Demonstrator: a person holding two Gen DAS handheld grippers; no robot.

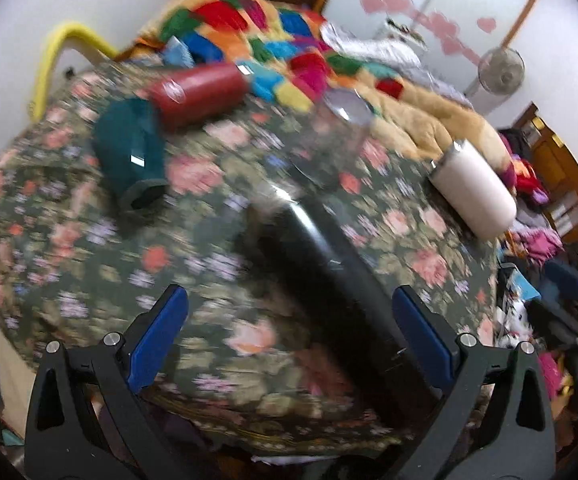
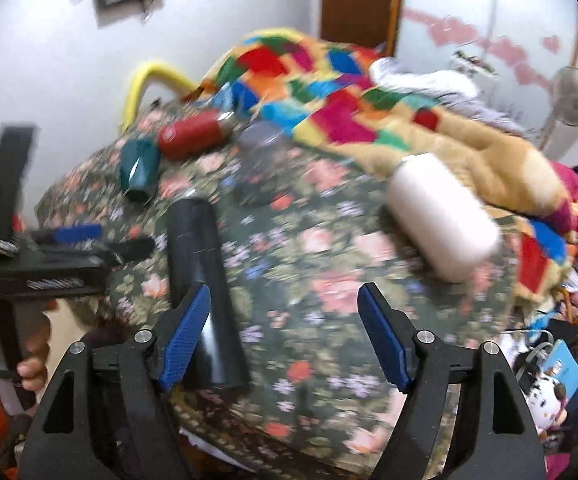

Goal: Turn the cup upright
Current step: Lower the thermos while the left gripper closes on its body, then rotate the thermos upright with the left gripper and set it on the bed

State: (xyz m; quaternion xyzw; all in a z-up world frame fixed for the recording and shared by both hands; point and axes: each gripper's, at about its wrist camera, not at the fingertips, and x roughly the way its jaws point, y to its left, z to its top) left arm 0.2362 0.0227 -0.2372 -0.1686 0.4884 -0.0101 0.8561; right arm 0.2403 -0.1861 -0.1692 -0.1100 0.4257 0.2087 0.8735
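Five cups are lying on a floral bedspread [image 2: 329, 264]: one black tumbler [image 2: 203, 288], one white cup [image 2: 445, 216], one red cup [image 2: 193, 134], one teal cup [image 2: 139, 168], one clear glass [image 1: 337, 136]. Left gripper [image 1: 289, 336] and right gripper [image 2: 285, 332] are hovering wide open, empty.

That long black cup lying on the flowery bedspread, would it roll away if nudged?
Probably. The black cup is a smooth cylinder on its side, so a sideways nudge may roll it, though the soft bedspread should slow it. Its glossy surface looks slippery. It looks rigid, not floppy.
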